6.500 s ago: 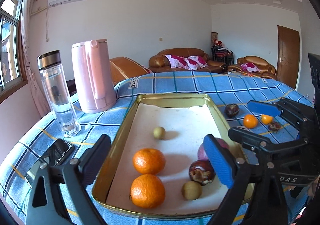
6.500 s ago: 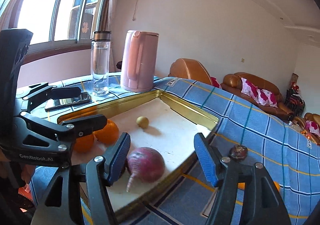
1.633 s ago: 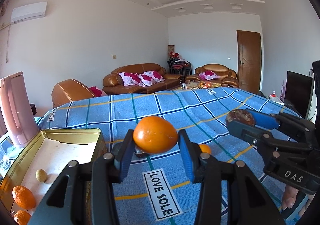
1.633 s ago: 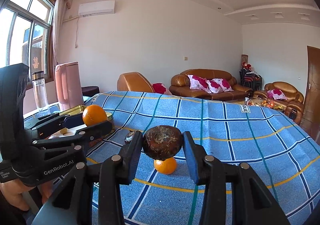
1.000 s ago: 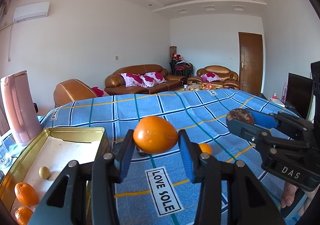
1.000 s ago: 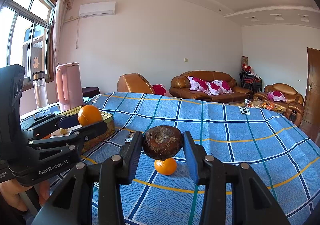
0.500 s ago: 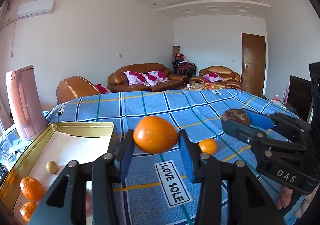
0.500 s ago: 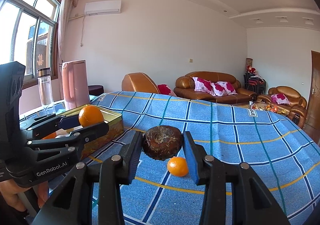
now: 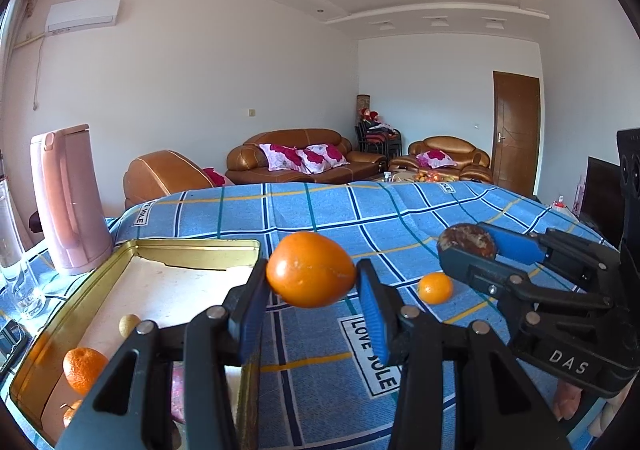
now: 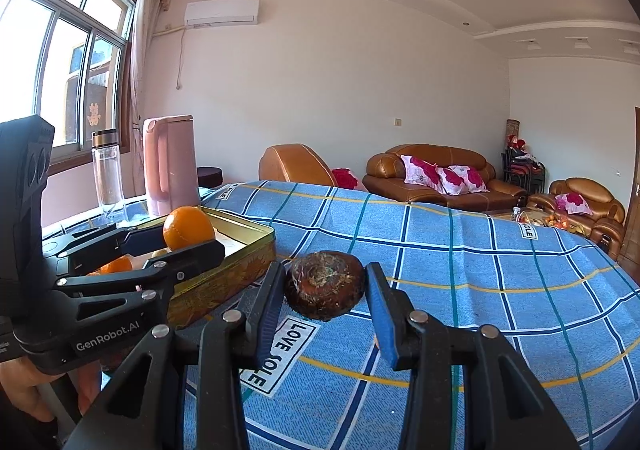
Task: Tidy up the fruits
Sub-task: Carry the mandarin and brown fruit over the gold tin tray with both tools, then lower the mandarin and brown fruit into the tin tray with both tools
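My left gripper (image 9: 311, 308) is shut on an orange (image 9: 310, 269), held above the blue checked cloth just right of the gold tray (image 9: 192, 247). My right gripper (image 10: 325, 308) is shut on a dark brown round fruit (image 10: 325, 291), also held above the cloth. In the left wrist view the right gripper (image 9: 466, 250) shows at the right with the brown fruit (image 9: 466, 241). The right wrist view shows the left gripper (image 10: 188, 238) with the orange (image 10: 188, 228) beside the tray (image 10: 240, 262). A small orange (image 9: 435, 287) lies on the cloth. The tray holds an orange (image 9: 83, 368) and a small yellowish fruit (image 9: 129, 324).
A pink kettle (image 9: 70, 202) and a clear bottle (image 10: 107, 174) stand beyond the tray at the left. A phone (image 9: 10, 336) lies at the tray's left side. A hand (image 10: 24, 390) holds the left gripper. Sofas stand behind the table.
Both grippers have moved left toward the tray with their fruits still held. The tray takes up more of the left wrist view, and the small orange has slid right.
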The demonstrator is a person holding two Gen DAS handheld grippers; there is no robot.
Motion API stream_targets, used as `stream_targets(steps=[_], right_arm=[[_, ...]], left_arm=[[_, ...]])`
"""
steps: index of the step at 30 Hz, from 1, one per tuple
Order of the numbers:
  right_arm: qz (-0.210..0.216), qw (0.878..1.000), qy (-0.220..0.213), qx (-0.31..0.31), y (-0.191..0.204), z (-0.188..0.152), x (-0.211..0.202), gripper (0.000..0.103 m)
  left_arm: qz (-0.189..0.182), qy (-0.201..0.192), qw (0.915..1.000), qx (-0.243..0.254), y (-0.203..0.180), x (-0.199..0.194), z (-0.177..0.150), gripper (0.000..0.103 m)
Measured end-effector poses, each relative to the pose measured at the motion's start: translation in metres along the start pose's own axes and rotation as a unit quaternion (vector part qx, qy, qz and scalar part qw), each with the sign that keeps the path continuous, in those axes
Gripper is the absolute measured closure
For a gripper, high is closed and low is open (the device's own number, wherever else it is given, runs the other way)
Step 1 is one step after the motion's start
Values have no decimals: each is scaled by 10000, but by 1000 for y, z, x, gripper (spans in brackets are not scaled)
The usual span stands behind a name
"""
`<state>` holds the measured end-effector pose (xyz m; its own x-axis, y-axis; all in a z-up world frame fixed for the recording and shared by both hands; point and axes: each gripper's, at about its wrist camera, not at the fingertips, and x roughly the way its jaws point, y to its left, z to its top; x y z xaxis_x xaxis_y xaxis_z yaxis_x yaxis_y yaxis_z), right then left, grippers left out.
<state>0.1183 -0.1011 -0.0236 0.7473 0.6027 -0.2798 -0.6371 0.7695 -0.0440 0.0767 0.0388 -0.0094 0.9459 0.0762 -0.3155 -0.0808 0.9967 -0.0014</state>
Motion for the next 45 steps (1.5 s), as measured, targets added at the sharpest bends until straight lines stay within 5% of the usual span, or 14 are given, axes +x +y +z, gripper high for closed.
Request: stream_targets(steps=[45], right_arm=[[765, 9945, 86, -714, 95, 7, 23, 60]], left_arm=[[646, 24, 9967, -497, 85, -33, -15, 58]])
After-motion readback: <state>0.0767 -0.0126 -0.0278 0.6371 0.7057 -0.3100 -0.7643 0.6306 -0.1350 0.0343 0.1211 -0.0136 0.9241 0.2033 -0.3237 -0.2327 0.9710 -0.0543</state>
